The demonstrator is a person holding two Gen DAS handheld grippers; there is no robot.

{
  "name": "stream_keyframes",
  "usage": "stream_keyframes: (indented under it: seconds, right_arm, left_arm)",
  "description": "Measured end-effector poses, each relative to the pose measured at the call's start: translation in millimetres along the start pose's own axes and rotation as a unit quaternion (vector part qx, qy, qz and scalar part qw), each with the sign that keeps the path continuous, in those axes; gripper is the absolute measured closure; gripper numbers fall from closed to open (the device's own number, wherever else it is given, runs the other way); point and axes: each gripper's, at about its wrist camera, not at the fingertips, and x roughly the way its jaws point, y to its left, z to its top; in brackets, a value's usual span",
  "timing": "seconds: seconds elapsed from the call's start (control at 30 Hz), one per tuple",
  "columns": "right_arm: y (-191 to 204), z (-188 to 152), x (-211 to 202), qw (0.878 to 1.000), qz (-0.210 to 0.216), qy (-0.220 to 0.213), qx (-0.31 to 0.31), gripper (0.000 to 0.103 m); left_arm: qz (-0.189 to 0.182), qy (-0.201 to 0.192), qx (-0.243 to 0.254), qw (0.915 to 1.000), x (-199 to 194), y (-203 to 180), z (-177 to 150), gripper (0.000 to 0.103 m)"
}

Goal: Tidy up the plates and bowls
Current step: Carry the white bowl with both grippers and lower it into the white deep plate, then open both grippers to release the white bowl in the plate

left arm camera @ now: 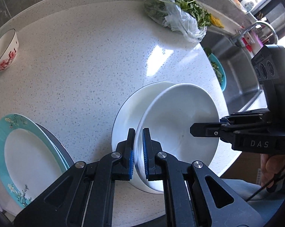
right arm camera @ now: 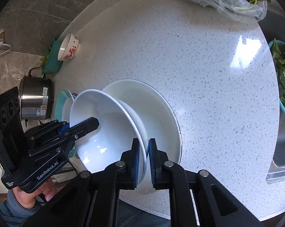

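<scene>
White deep plate (left arm camera: 178, 124), tilted above a second white plate (left arm camera: 127, 117) on the tabletop (left arm camera: 85, 66), is clamped at opposite rims by the left tool (left arm camera: 139, 151) and right tool (right arm camera: 144, 162). Glazed ceramic: rigid, slippery, breakable. Rim grips appear adequate; lower gently.

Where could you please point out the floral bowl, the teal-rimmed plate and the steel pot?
floral bowl (left arm camera: 5, 51): left wrist view, on its outer wall.
teal-rimmed plate (left arm camera: 27, 157): left wrist view, on its white centre.
steel pot (right arm camera: 35, 98): right wrist view, on its side wall.
</scene>
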Motion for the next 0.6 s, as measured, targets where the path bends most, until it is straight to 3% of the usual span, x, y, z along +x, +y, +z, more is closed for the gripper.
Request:
stream_keyframes:
  seconds: [0.33,0.6]
  right_arm:
    - [-1.9,0.9,15.1,0.999,-0.04,-0.004,-0.017,0.091]
    - [1.0,0.2,20.8,0.998,-0.057,-0.001,-0.033,0.09]
  left_arm:
    - [0.018,0.012,0.008,0.9997,34.0,-1.8,-0.8,0.096]
    - [0.02,-0.012,-0.001,0.9997,29.2,2.1,5.6,0.095]
